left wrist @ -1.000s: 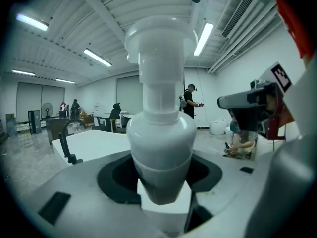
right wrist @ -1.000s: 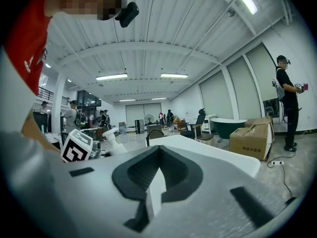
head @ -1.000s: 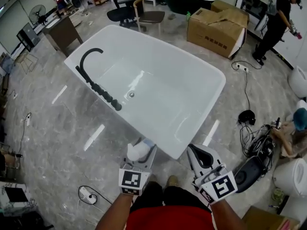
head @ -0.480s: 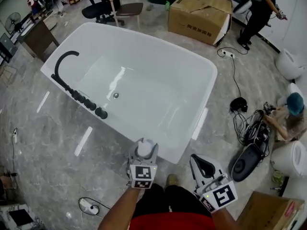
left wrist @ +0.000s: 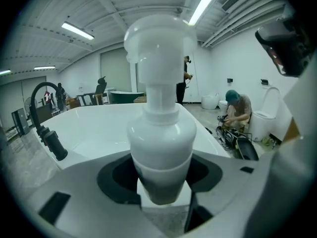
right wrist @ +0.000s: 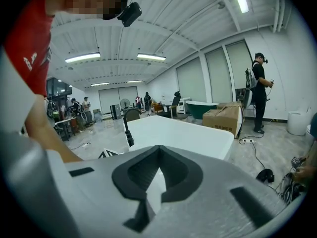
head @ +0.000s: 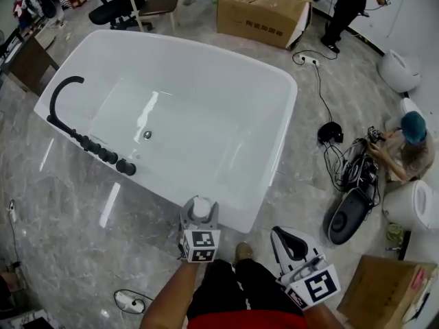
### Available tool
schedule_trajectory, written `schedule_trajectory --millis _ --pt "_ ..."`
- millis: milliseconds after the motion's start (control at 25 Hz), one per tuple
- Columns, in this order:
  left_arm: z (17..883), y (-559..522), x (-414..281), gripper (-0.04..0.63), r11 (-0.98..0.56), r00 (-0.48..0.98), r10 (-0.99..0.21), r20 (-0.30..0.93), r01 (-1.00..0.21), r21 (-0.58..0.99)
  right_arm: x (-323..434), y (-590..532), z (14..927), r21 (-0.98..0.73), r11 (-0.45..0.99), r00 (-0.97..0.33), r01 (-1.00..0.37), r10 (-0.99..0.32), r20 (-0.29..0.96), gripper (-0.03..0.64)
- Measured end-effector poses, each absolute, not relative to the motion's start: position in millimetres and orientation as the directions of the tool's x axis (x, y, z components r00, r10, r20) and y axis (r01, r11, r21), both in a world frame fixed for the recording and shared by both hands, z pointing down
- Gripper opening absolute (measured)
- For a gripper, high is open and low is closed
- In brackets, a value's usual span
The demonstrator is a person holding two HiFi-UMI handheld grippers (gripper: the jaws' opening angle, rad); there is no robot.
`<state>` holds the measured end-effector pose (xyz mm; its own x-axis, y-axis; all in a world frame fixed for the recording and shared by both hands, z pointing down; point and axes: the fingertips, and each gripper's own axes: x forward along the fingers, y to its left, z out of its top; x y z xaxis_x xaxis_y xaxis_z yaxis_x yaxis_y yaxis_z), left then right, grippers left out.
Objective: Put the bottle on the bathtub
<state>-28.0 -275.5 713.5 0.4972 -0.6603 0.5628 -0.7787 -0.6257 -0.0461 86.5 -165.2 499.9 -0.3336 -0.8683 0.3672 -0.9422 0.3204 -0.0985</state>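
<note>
Over on the left, a black curved faucet stands on the long side of the white bathtub, with a row of dark knobs along the same rim. The tub sits on a grey marble-look floor and takes up the middle of the head view.

At the tub's near corner, the left gripper holds the bottle — a white pump bottle, upright, with its pump head on top. The left gripper view shows the jaws clamped on the lower part of the bottle's body, and the tub's rim and basin lie just beyond it. From above, the bottle lines up with the near rim. Whether its base touches the rim cannot be told.

Further right and lower, the right gripper hangs over the floor beside the person's leg, well clear of the tub. Its own view shows the jaws brought together with nothing between them; only the tub shows past their tips.

Behind the tub's far right corner sits a cardboard box. At the right edge, a person crouches on the floor next to a tangle of cables.
</note>
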Motion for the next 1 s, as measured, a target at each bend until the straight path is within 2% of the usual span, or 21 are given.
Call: schedule_trajectory --millis 520,720,1000 --pt "732 -279 -28 0.236 -0.63 0.523 -0.657 0.543 -0.776 -0.014 85 -163 506 -0.093 0.326 -0.336 -0.941 -0.855 0.395 0.005" --pt "730 -278 -32 0.312 -0.623 0.544 -0.66 0.518 -0.782 0.027 79 -168 505 -0.097 0.351 -0.36 -0.931 -0.849 0.387 0.005" --pt "680 -261 -52 0.321 -0.608 0.541 -0.713 0.446 -0.794 -0.009 76 -177 493 -0.113 0.394 -0.408 -0.912 -0.844 0.348 0.005"
